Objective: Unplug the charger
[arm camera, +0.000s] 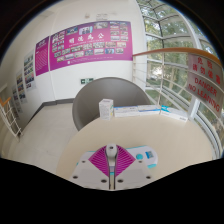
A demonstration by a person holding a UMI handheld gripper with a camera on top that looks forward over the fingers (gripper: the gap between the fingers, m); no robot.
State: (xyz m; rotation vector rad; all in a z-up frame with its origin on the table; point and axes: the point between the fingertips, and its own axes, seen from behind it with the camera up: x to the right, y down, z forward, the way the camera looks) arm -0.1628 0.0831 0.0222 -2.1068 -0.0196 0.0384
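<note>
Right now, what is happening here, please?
A hand-held gripper hovers over a round pale table, and its magenta pads look almost closed, with nothing between them. Beyond the fingers a long white box-like object lies on the table, before a grey chair. No charger can be clearly made out yet.

A long white power strip [138, 110] lies flat near the table's [85, 135] far edge, its charger indiscernible.

gripper [112, 166]: two pale grey fingers, each with a magenta pad [101, 160] on the inner face, thin white diagonal lines crossing the pads.
</note>
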